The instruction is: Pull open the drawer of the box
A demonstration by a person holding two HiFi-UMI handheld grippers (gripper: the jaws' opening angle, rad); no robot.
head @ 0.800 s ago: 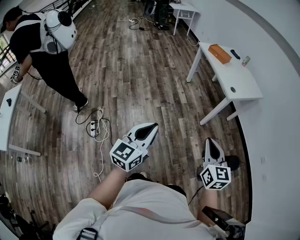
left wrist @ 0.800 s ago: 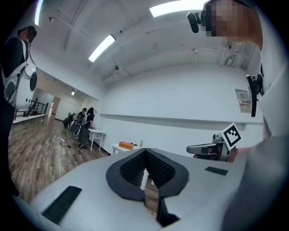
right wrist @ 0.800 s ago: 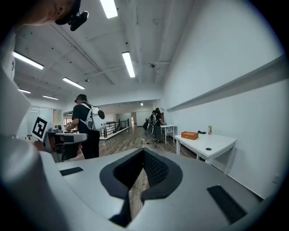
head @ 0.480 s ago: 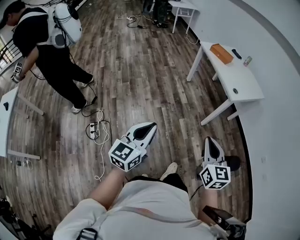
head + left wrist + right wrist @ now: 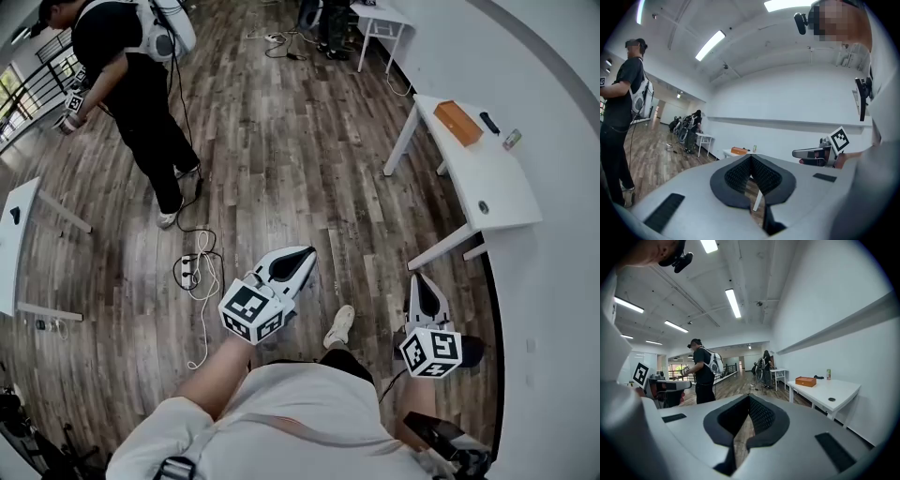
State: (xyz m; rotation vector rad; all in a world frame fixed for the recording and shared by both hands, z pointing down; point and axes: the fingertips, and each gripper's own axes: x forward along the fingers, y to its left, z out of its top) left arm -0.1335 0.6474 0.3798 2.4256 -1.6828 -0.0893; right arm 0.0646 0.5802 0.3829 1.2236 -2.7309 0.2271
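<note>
Left gripper and right gripper hung over wood floor, fingers of both pressed together, empty. Orange box sat near far end of white surface, well apart. I judged it light, rigid, prone to sliding: brace body, pinch drawer front.

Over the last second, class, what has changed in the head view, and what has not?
The person in black has moved toward the picture's top edge. A white shoe has stepped into sight ahead. Nothing taken or let go. The left tool and right tool stay shut, empty, in place.
</note>
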